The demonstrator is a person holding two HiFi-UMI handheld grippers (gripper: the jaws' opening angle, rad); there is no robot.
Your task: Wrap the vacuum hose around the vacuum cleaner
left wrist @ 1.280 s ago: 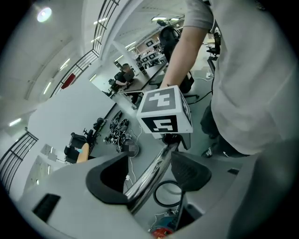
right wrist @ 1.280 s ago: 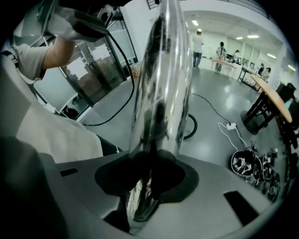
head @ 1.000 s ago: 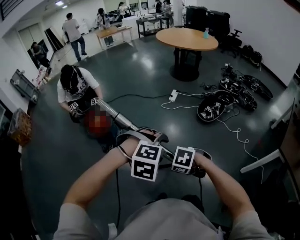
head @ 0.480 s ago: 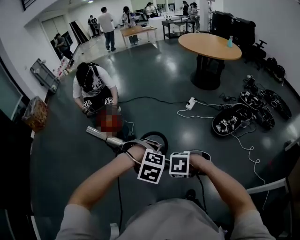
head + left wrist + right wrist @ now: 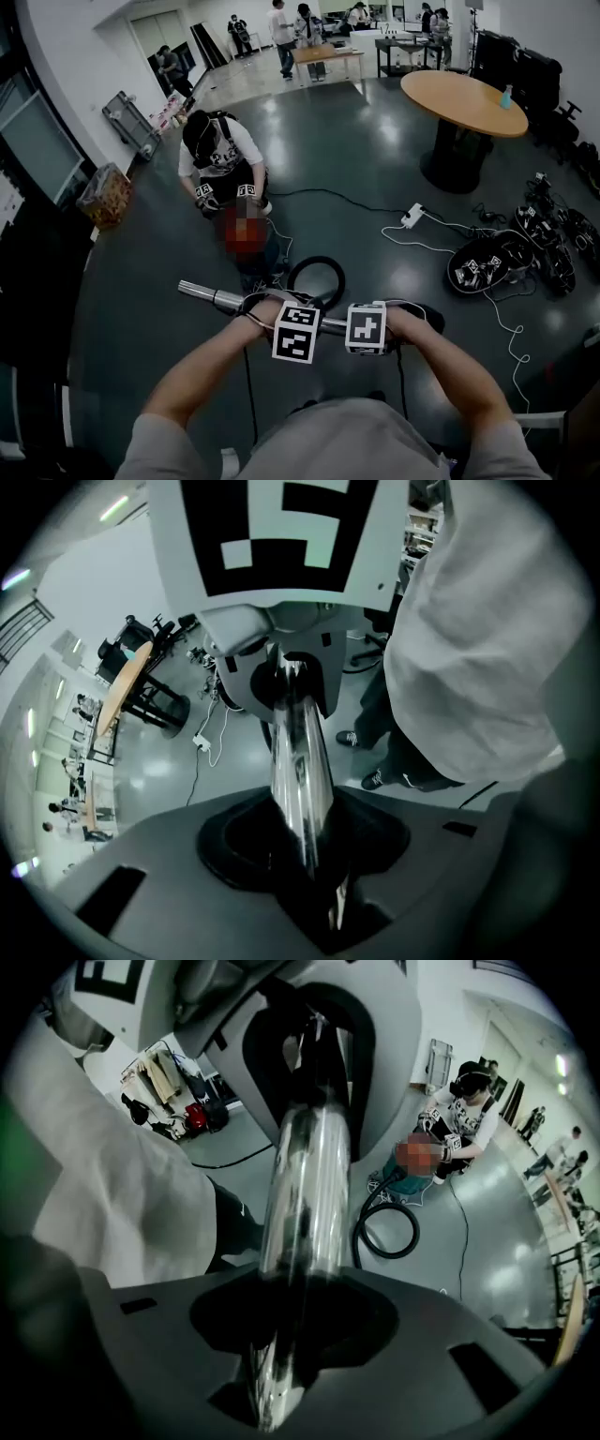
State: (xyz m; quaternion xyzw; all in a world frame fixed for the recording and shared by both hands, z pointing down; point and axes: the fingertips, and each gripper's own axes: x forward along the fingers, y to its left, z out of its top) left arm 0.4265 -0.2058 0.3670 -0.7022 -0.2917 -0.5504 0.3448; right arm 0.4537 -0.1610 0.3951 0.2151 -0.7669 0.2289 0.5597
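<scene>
- Left gripper view: the left gripper (image 5: 314, 874) has its jaws clamped on a shiny metal tube (image 5: 300, 771). The jaws have just been closing, and the tube sits right between them.
- Right gripper view: the right gripper (image 5: 281, 1363) has its jaws clamped on the same metal tube, which runs up through the dip in the middle of them.
- Head view: both grippers sit side by side on the metal tube, with the marker cubes on top. The tube lies about flat above the floor. Its bare end sticks out past the left gripper.
- The black hose (image 5: 358, 1235) makes one round loop on the floor, just past the metal tube. It is not wrapped around anything.
- The vacuum cleaner (image 5: 401, 1183) stands on the floor at the far side of that loop from the metal tube. A blurry patch hides part of it.
- A person (image 5: 220, 155) crouches on the floor, farther from the metal tube than the vacuum cleaner.
- A white power strip (image 5: 412, 214) lies on the floor, well apart from the metal tube.
- A round surface (image 5: 450, 94) stands much farther from the metal tube than the power strip.
</scene>
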